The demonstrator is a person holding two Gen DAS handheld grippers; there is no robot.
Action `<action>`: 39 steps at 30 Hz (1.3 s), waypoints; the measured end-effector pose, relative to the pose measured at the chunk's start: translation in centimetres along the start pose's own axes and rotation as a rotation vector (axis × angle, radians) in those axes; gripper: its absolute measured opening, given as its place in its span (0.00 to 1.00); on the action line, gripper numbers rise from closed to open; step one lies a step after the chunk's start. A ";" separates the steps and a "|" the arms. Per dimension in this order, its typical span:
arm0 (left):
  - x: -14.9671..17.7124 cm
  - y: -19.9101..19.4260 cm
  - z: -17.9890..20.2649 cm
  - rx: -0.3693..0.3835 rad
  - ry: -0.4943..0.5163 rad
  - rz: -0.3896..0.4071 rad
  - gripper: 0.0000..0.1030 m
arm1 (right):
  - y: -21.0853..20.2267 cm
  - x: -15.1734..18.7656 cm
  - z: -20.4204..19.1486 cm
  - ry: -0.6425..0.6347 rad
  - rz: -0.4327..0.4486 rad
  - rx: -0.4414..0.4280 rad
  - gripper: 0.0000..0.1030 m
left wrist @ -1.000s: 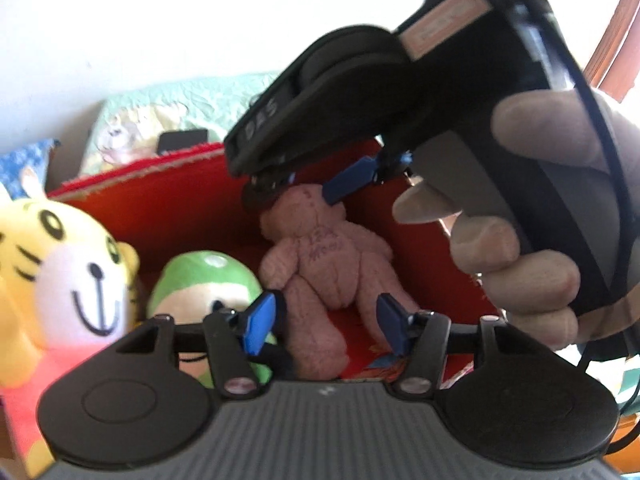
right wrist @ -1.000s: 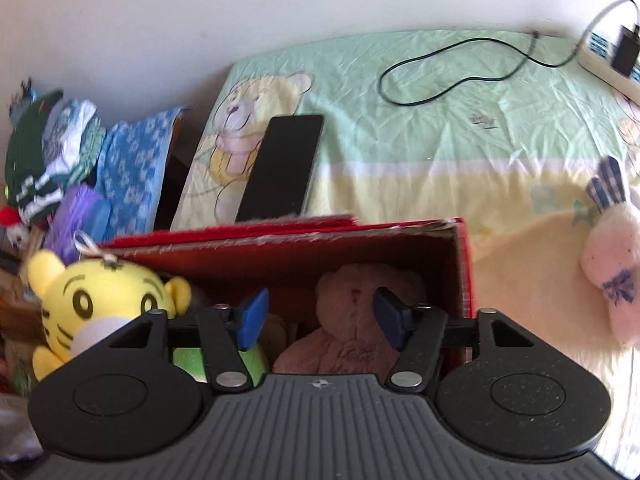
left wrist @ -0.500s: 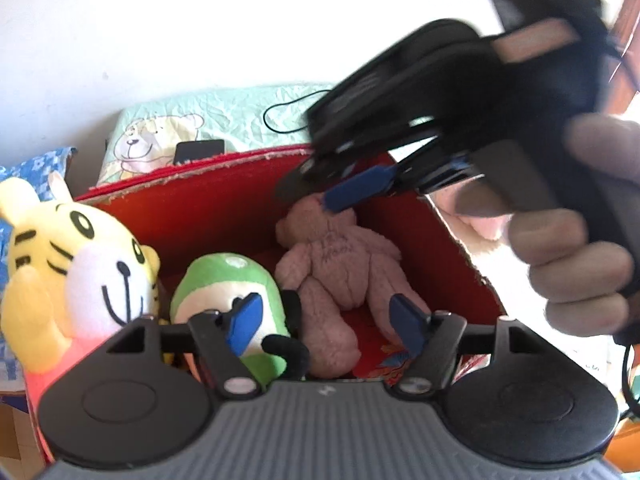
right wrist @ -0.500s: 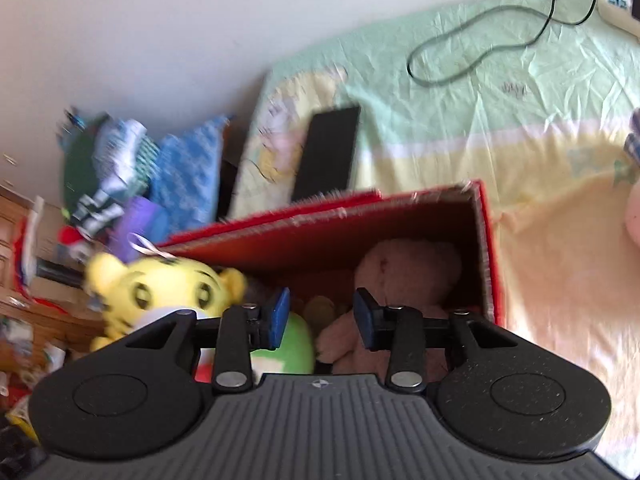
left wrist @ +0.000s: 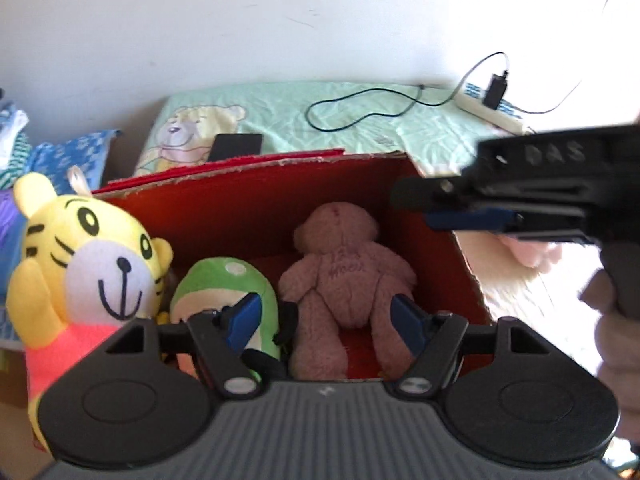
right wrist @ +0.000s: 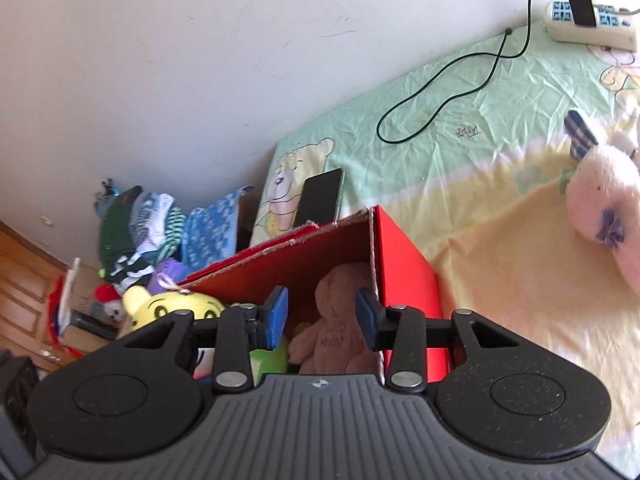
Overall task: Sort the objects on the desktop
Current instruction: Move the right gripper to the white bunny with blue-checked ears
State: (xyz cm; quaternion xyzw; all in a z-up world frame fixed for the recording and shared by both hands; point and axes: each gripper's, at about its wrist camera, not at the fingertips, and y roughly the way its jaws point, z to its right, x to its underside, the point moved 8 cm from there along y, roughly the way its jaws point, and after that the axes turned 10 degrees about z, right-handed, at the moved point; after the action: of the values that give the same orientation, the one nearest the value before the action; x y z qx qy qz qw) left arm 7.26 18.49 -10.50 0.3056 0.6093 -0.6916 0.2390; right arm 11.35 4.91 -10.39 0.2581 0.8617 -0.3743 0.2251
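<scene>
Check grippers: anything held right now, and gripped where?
Nothing held. Left gripper and right gripper are both open and empty above the red box; the brown teddy lies ungripped inside.

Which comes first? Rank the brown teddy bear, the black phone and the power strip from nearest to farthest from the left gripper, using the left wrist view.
1. Brown teddy bear: in the red box, right between the open left gripper fingers.
2. Black phone: on the bedsheet behind the box, toward the left.
3. Power strip: far right, by the wall.

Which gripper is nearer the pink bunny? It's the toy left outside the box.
Right. The right gripper is beside the pink bunny; the left gripper hovers over the red box.
</scene>
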 end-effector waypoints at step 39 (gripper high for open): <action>-2.8 1.6 20.6 -0.005 0.029 0.051 0.76 | -14.8 -3.6 20.3 0.135 0.050 0.065 0.34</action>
State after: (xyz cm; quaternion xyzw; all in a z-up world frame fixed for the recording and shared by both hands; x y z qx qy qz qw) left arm 7.70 -2.21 -8.15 0.3303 0.6065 -0.6791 0.2487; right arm 8.97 -20.23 -13.08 0.3112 0.8556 -0.3784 0.1674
